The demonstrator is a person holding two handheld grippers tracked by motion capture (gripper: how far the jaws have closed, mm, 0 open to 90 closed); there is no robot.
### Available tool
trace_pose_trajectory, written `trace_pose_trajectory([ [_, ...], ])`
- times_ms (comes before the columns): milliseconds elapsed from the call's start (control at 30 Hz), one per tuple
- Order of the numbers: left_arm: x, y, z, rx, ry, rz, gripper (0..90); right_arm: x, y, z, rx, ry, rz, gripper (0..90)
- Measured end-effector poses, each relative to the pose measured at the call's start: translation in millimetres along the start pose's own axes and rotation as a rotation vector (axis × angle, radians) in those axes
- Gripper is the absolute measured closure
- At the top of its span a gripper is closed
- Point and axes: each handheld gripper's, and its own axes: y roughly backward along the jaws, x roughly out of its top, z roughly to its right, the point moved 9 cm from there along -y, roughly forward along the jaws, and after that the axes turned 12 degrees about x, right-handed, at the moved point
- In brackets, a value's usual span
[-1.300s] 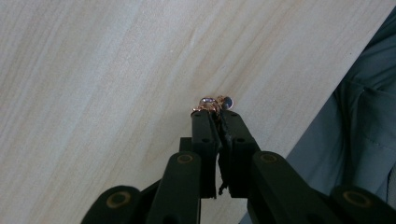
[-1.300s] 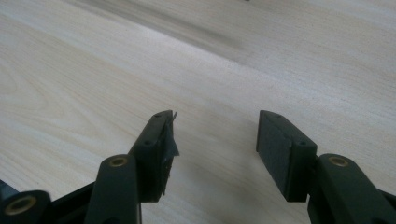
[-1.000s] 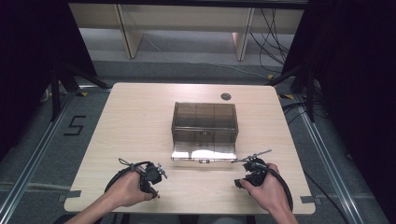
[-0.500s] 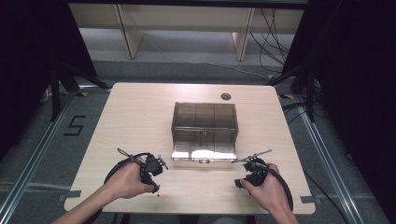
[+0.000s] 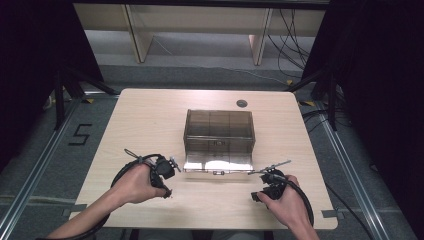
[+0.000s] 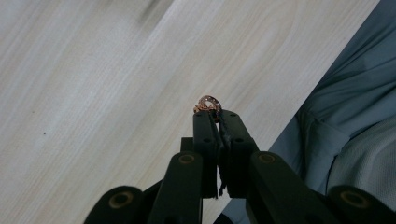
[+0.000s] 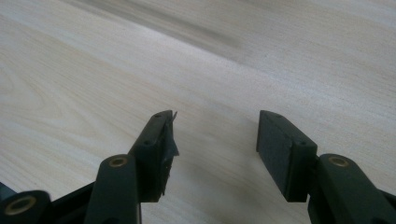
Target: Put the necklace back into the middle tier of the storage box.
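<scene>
The left hand (image 5: 134,183) comes in from the desk's (image 5: 150,115) near-left corner and holds the left tongs (image 6: 214,113) near the near edge, left of centre. Their jaws are pressed together on a small ring (image 6: 208,103) pinched at the tips. The right hand (image 5: 285,202) rests near the near-right corner and holds the right tongs (image 7: 217,126) low over the desk, jaws spread wide apart with nothing between them.

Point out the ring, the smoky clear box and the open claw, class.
ring (image 6: 208,103), left gripper view, on its jewelled band above the claw tips.
smoky clear box (image 5: 219,131), high view, on its top.
right claw (image 7: 215,135), right gripper view, midway between fingertips.
</scene>
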Motion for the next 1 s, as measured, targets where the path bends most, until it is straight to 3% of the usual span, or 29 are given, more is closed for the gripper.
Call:
trace_pose_trajectory([
  [1000,30.7,16.2,-17.1,0.01,0.006,0.026,86.0,-0.1,-0.2,0.6,0.0,0.003,-0.001,46.8],
])
